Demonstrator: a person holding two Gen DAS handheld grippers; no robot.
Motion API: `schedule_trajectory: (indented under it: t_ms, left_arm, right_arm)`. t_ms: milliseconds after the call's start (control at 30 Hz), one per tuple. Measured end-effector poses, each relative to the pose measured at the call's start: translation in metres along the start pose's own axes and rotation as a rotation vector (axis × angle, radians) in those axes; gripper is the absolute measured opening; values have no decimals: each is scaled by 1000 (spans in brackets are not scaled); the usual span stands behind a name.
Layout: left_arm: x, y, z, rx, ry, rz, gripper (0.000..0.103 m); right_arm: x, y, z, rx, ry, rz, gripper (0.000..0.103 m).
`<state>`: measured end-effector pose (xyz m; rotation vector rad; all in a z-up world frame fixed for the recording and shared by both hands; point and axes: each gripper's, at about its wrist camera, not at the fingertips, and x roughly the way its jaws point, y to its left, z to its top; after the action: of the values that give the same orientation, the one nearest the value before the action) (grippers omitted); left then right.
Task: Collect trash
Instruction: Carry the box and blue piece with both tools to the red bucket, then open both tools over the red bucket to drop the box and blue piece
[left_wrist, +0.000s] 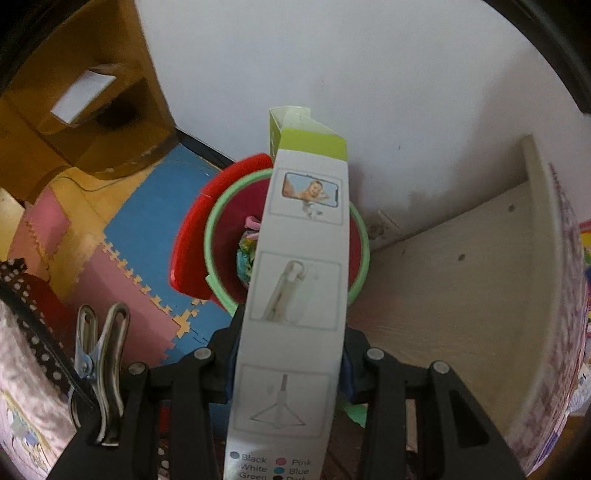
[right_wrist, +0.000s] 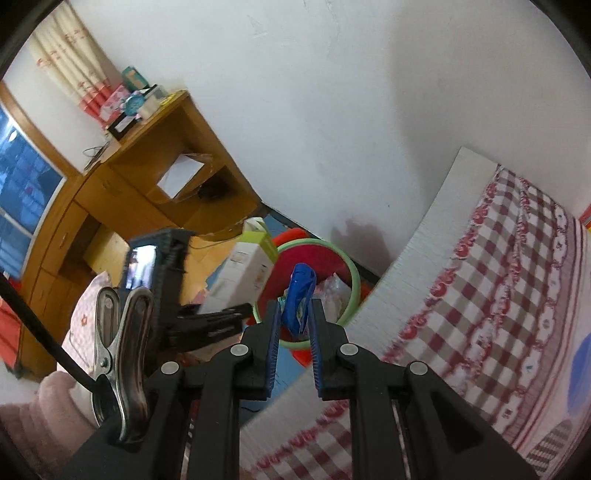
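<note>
Left gripper (left_wrist: 288, 363) grasps a white box (left_wrist: 295, 280) directly above the red bin (left_wrist: 360, 236), while right gripper (right_wrist: 293, 325) pinches a blue wrapper (right_wrist: 300, 295) just short of that bin.

Foam floor mats (left_wrist: 147, 229) in blue, pink and yellow lie ahead and to the left of the left gripper. Beyond them stands a wooden cabinet (right_wrist: 147, 173), white paper (right_wrist: 181, 175) in its open cubby and a blue alarm clock (right_wrist: 132, 103) on top. A red-checked bed cover (right_wrist: 498, 295) spreads to the right of the right gripper, below the white wall (right_wrist: 332, 110).
</note>
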<state>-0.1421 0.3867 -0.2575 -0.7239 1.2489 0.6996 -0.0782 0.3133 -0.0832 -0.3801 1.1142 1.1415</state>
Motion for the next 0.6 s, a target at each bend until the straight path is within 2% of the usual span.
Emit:
schedule_trajectory:
  t_ms: [367, 600]
  left_arm:
    - [106, 0, 25, 82, 145, 19, 43]
    - [144, 5, 42, 101, 193, 3, 44]
  right_arm:
    - [40, 10, 11, 47, 53, -68, 16]
    - [57, 10, 15, 76, 77, -78, 16]
